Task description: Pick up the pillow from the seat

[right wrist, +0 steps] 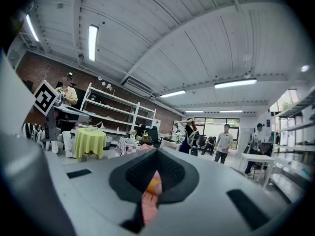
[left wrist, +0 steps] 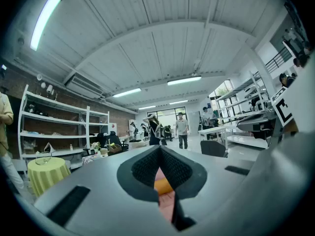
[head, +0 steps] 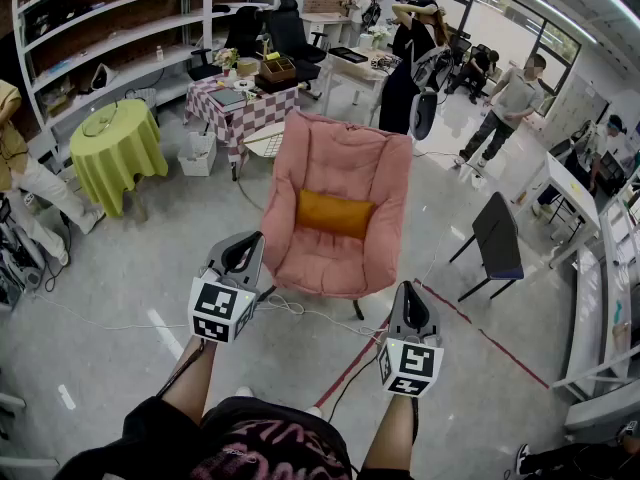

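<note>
An orange pillow lies on the seat of a pink armchair, against its backrest. My left gripper hovers at the chair's front left corner, shut and empty. A little short of the chair's front right corner, my right gripper is also shut with nothing in it. In the left gripper view the closed left gripper frames the pillow and the pink chair through its notch. The right gripper view shows the same past the right gripper: pillow above pink cushion.
A black folding chair stands right of the armchair. A round table with a green cloth and a checkered table are at the back left, with shelves behind. Cables run on the floor before the chair. Several people stand far back.
</note>
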The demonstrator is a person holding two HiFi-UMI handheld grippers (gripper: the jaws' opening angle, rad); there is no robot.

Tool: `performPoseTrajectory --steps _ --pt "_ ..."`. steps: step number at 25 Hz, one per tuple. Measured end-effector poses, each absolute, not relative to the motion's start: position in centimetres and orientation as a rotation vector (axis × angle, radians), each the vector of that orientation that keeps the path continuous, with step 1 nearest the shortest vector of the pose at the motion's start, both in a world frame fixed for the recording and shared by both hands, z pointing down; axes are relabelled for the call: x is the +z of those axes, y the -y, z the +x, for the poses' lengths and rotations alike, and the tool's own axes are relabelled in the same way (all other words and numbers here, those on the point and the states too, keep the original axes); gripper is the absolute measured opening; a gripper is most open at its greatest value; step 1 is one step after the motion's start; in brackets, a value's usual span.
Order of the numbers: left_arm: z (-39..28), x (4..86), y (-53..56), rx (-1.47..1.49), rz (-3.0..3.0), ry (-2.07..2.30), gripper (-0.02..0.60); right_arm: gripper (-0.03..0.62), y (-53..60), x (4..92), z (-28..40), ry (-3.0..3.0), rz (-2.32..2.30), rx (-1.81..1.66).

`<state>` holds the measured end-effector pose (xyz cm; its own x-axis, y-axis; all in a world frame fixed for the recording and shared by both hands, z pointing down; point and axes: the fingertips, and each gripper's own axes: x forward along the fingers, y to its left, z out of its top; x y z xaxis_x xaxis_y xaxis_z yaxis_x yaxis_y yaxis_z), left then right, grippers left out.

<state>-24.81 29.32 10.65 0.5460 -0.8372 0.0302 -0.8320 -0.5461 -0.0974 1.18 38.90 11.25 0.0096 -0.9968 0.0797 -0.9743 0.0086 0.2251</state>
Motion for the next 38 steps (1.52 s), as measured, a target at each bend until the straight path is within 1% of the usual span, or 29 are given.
performPoseTrajectory --steps 12,16,20,38 --pt "-24.2 11.5 -29.0 -0.087 -2.721 -1.482 0.009 0.020 -38.3 12.4 1.7 2.084 2.043 -0.149" --pt "-23.2 11.3 -29.3 -0.094 -2.722 -1.474 0.009 0.020 -38.5 11.9 1.9 2.070 2.016 -0.221" --pt "-22.5 11.0 -29.6 -0.098 -2.715 -1.478 0.009 0.020 -38.7 11.7 2.9 2.080 2.038 -0.196" --pt "-15.2 11.6 -33.3 -0.108 -2.670 -1.505 0.009 0.020 -41.1 13.6 9.0 2.144 2.012 -0.181"
